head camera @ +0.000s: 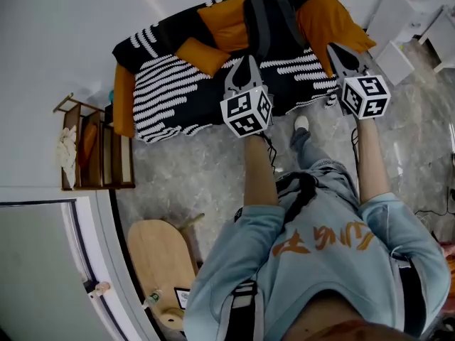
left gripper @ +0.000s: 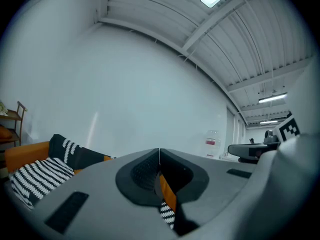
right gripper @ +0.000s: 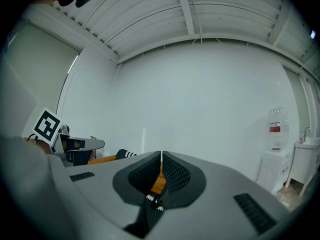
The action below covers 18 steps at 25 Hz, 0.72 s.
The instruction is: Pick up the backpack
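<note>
Indoors, backpack (head camera: 274,21) on striped sofa (head camera: 170,91), grey floor (head camera: 206,172)

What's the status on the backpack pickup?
Both shut and empty: left claw, right claw. Untouched backpack upright on sofa, ahead of both. Nothing seen in the way.

The head view looks steeply down from above the person onto the orange sofa with black-and-white striped cover (head camera: 170,91). Cameras on the left gripper (head camera: 244,64) and right gripper (head camera: 340,54) look level along their own jaws, close behind them, toward the plain white wall (left gripper: 150,94). All views share the sofa.
</note>
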Each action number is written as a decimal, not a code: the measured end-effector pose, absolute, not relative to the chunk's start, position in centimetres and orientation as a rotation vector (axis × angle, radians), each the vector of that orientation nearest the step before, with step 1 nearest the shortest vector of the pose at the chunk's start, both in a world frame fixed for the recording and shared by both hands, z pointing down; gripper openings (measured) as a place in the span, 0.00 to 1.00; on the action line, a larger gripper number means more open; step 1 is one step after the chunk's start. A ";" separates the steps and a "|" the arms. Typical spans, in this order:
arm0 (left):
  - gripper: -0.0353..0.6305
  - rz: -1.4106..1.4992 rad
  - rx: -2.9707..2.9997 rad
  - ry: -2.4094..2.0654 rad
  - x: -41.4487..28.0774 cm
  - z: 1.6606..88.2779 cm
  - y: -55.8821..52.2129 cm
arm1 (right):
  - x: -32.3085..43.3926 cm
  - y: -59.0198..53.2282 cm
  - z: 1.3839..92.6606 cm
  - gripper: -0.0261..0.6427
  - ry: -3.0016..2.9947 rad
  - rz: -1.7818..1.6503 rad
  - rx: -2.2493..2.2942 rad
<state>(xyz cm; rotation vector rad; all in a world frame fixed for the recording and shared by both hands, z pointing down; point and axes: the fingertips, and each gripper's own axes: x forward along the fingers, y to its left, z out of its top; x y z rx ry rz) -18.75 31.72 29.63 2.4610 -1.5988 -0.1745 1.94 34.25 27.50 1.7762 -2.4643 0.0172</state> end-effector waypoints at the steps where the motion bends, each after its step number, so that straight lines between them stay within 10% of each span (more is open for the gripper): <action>1: 0.09 -0.182 2.458 -1.606 -18.9 29.6 31.1 | 1.7 33.4 27.5 0.08 -2.478 0.012 1.764; 18: 0.09 -0.073 2.351 -1.534 -13.5 37.1 12.2 | 5.2 11.9 34.9 0.08 -2.497 0.242 1.665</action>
